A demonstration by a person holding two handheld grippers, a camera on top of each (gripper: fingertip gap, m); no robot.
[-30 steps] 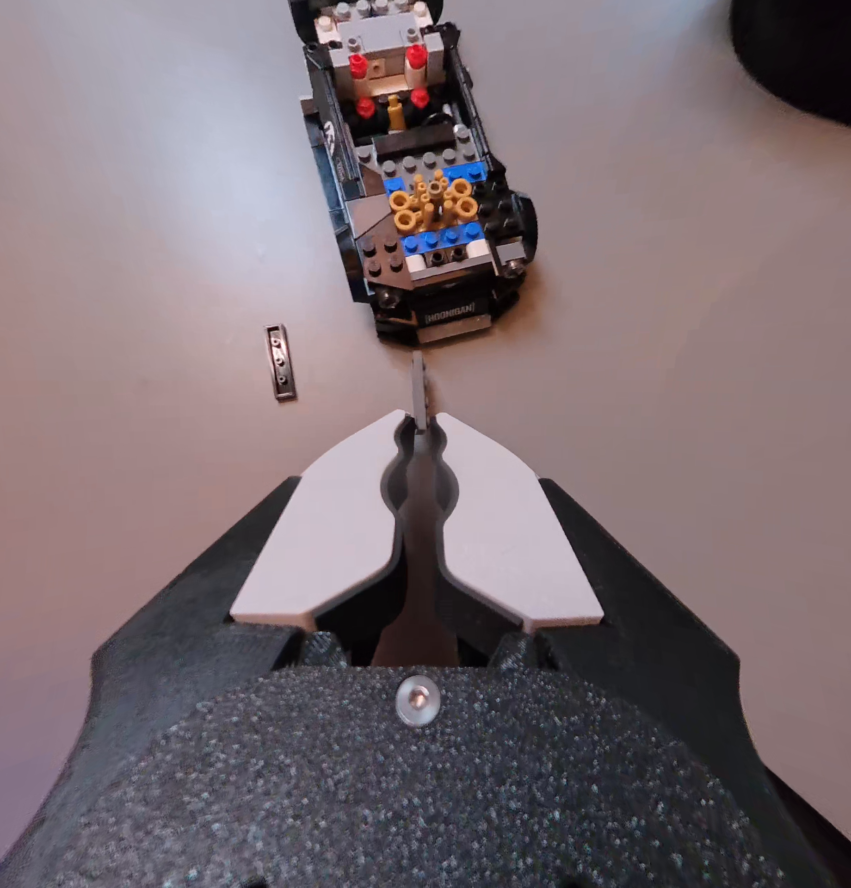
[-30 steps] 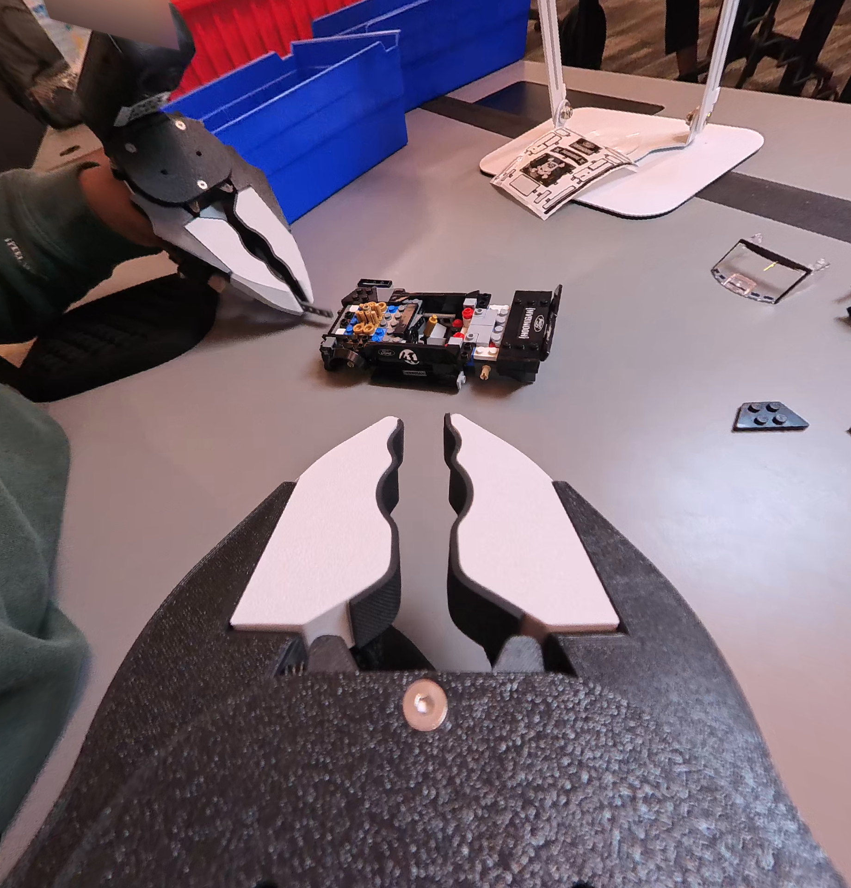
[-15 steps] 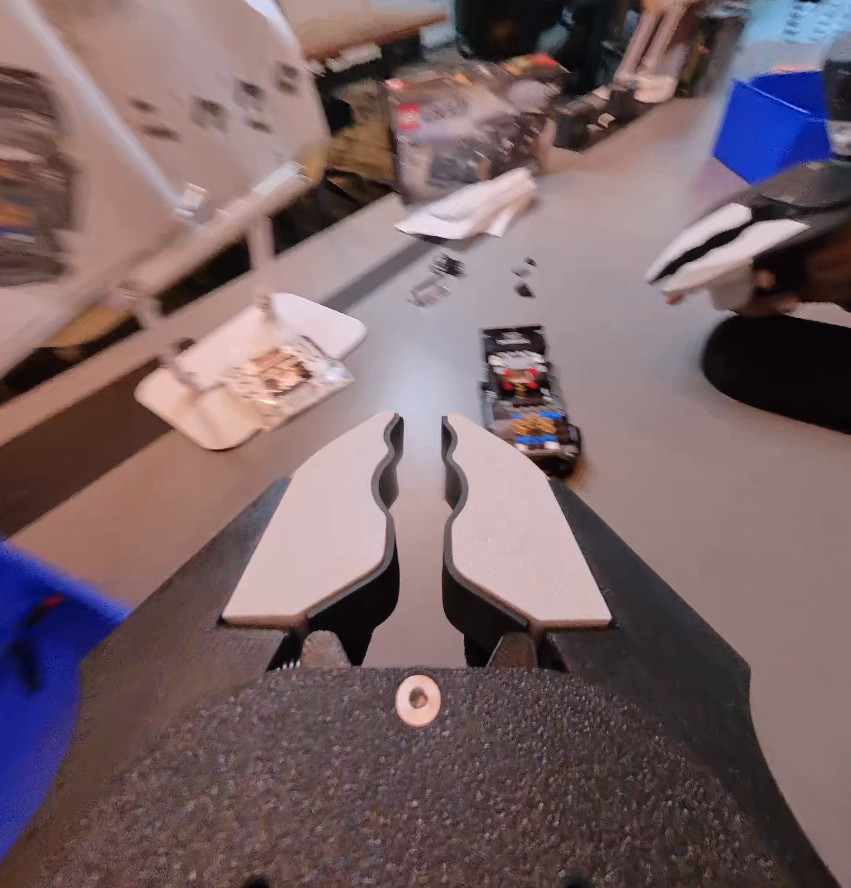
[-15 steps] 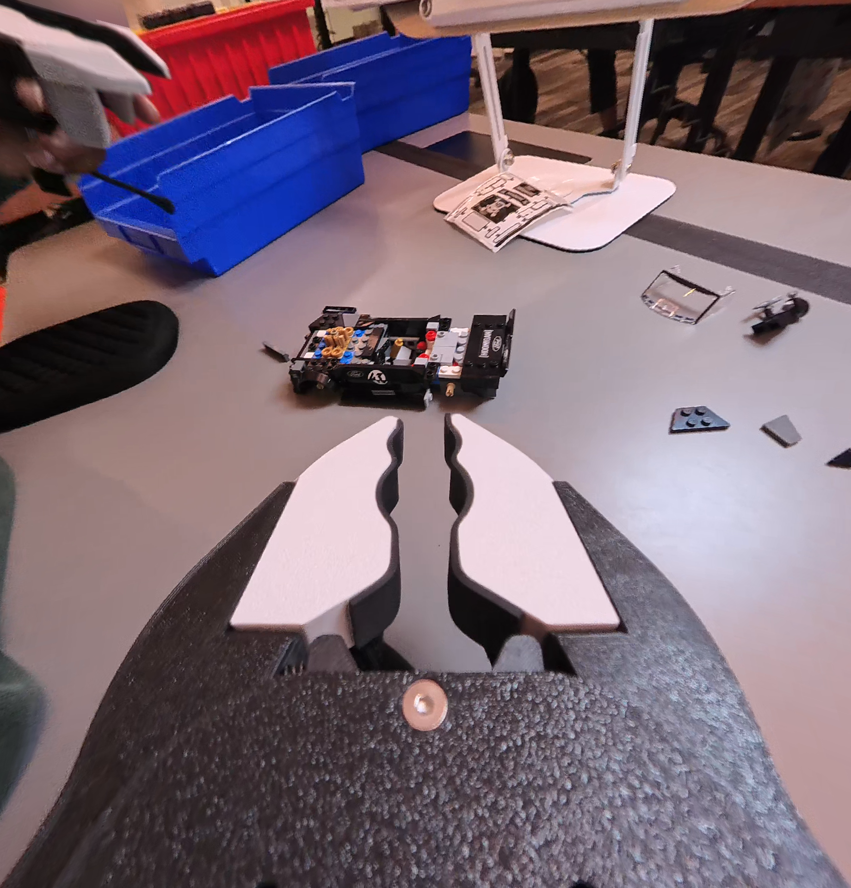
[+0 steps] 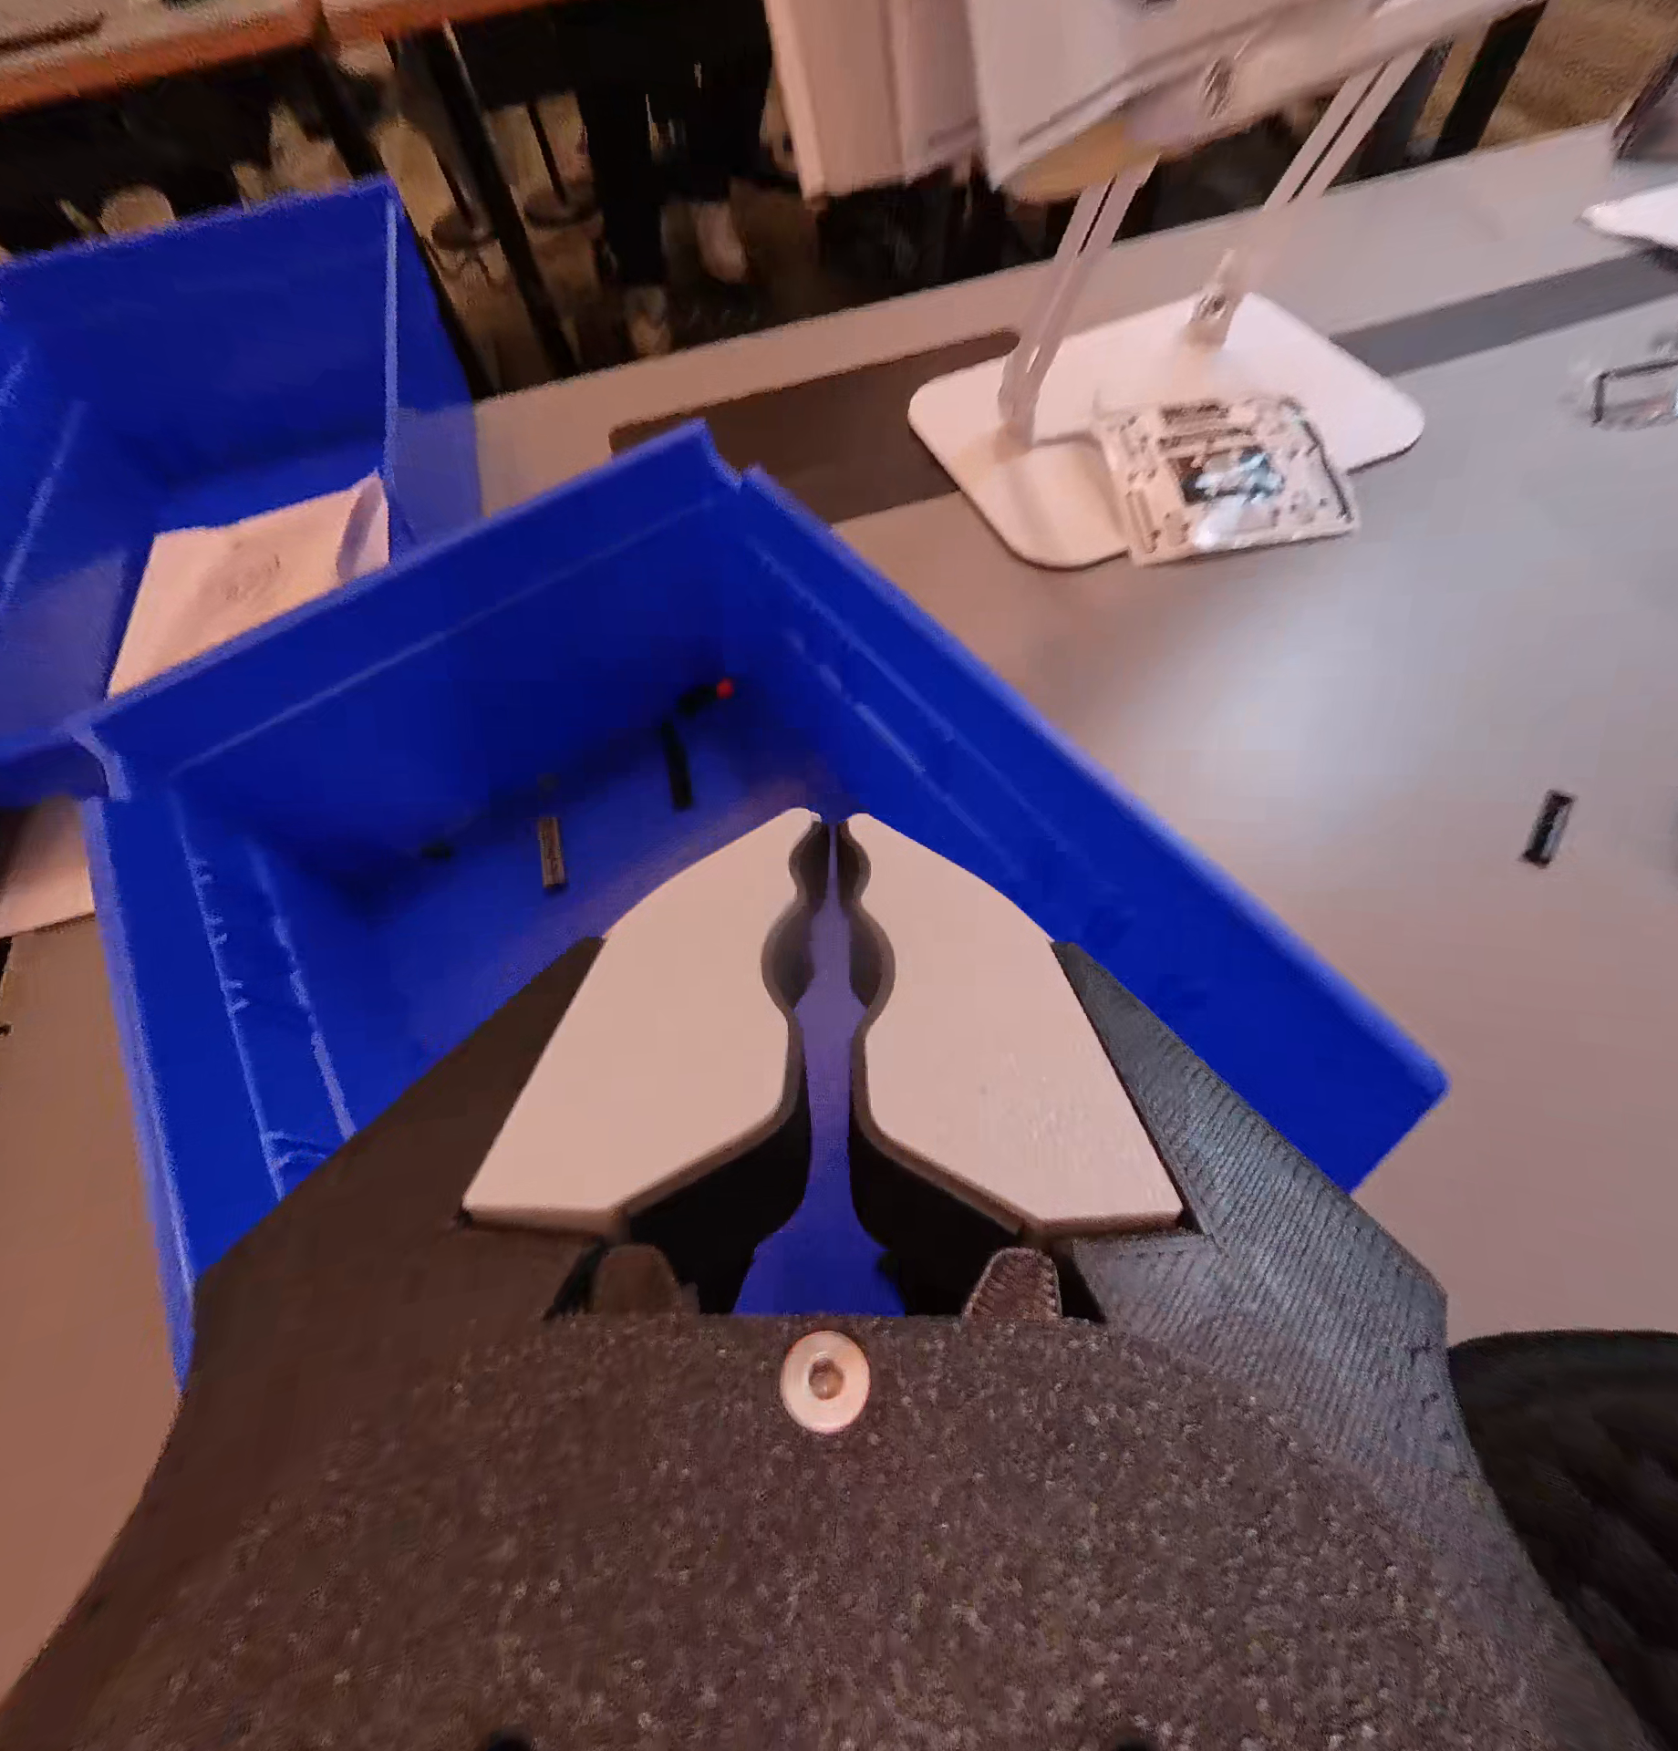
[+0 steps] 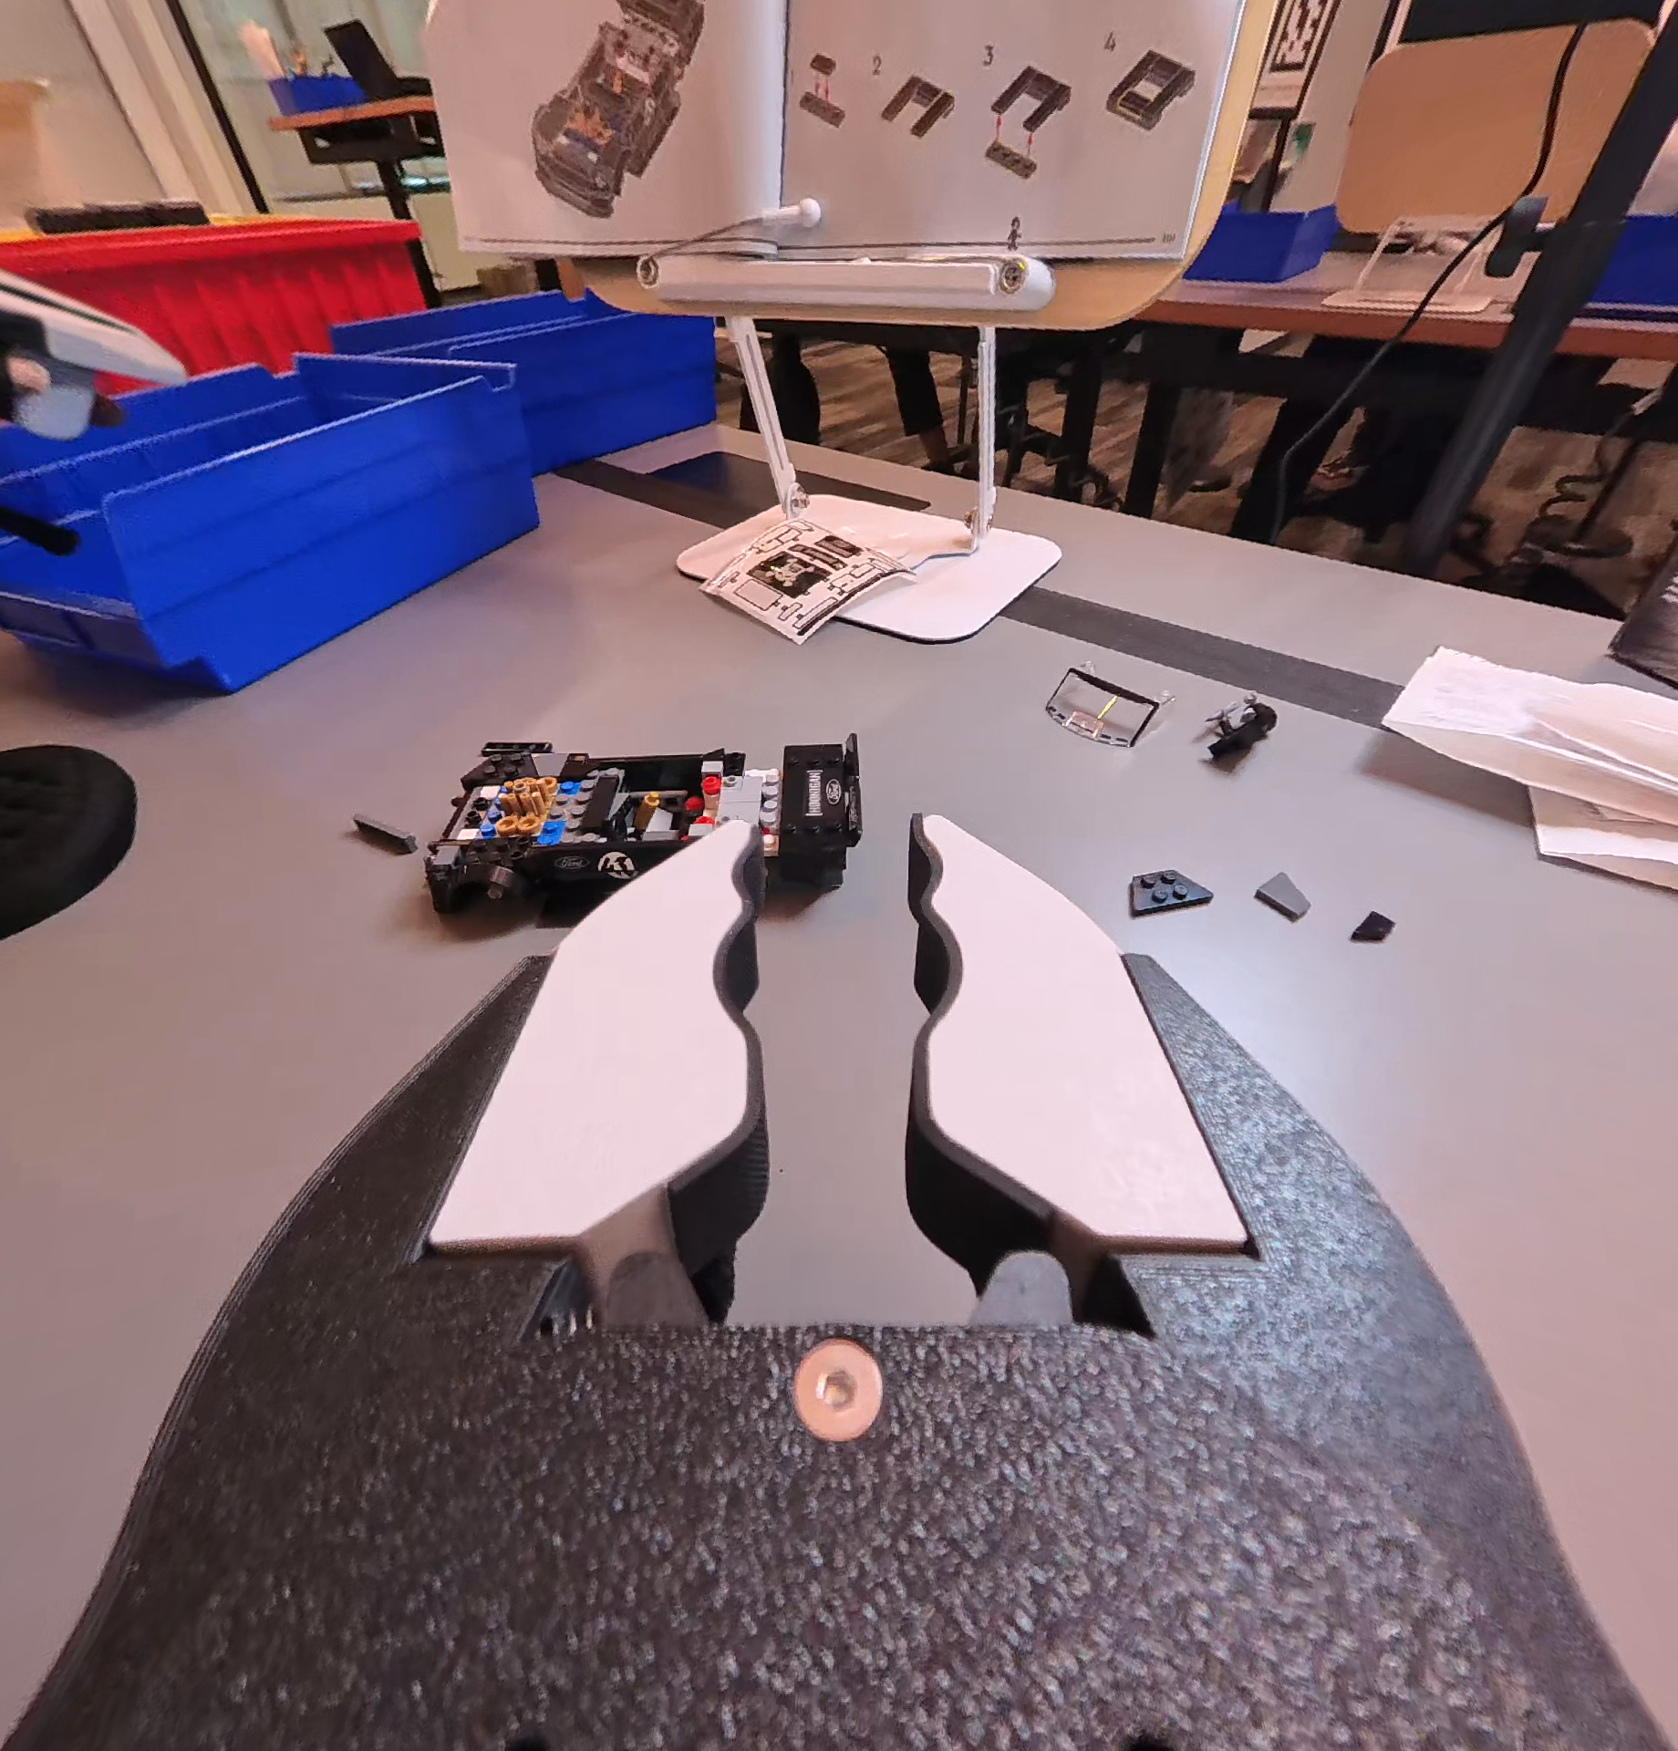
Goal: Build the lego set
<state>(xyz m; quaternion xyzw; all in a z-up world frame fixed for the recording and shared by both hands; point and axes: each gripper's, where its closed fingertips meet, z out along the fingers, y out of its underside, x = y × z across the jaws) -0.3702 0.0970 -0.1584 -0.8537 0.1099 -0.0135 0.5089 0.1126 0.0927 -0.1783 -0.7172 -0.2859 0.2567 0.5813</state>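
The lego car (image 6: 627,834), partly built, is sitting on the grey counter (image 6: 911,720) just ahead of the right gripper (image 6: 830,829), whose fingers are standing apart and gripping nothing. The left gripper (image 5: 828,826) is hovering over a blue bin (image 5: 1053,853) with its fingers drawn nearly together and nothing between them, a few small dark pieces (image 5: 551,851) lying on the bin floor beyond the tips. A small dark strip (image 6: 383,832) is lying just beside the car's front, and a windshield piece (image 6: 1105,709) and a dark wedge plate (image 6: 1169,893) are resting well apart to its right.
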